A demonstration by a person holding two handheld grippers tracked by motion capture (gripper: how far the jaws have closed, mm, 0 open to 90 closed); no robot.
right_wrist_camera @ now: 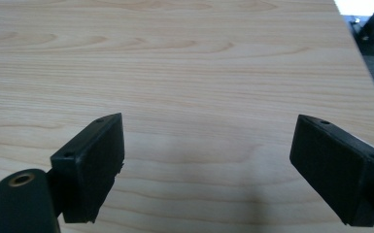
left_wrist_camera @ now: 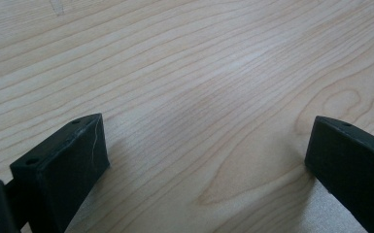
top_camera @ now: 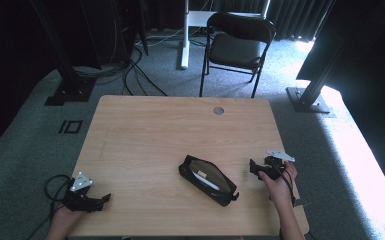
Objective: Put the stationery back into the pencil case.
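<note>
A black pencil case (top_camera: 208,180) lies unzipped on the wooden table (top_camera: 170,130), near the front middle, with a white pen-like item (top_camera: 205,179) inside. In the high view my left gripper (top_camera: 101,199) rests at the table's front left corner, well left of the case, jaws pointing right. Its own view shows the left gripper (left_wrist_camera: 206,145) open over bare wood. My right gripper (top_camera: 253,167) sits just right of the case, held in a hand, jaws pointing left. The right gripper (right_wrist_camera: 206,145) stands wide open in its own view, with nothing between the pads.
A round cable hole (top_camera: 218,110) marks the table's far edge. Behind the table stands a black folding chair (top_camera: 240,42). Dark frame posts (top_camera: 65,75) rise at both sides, and cables (top_camera: 130,70) trail over the grey carpet.
</note>
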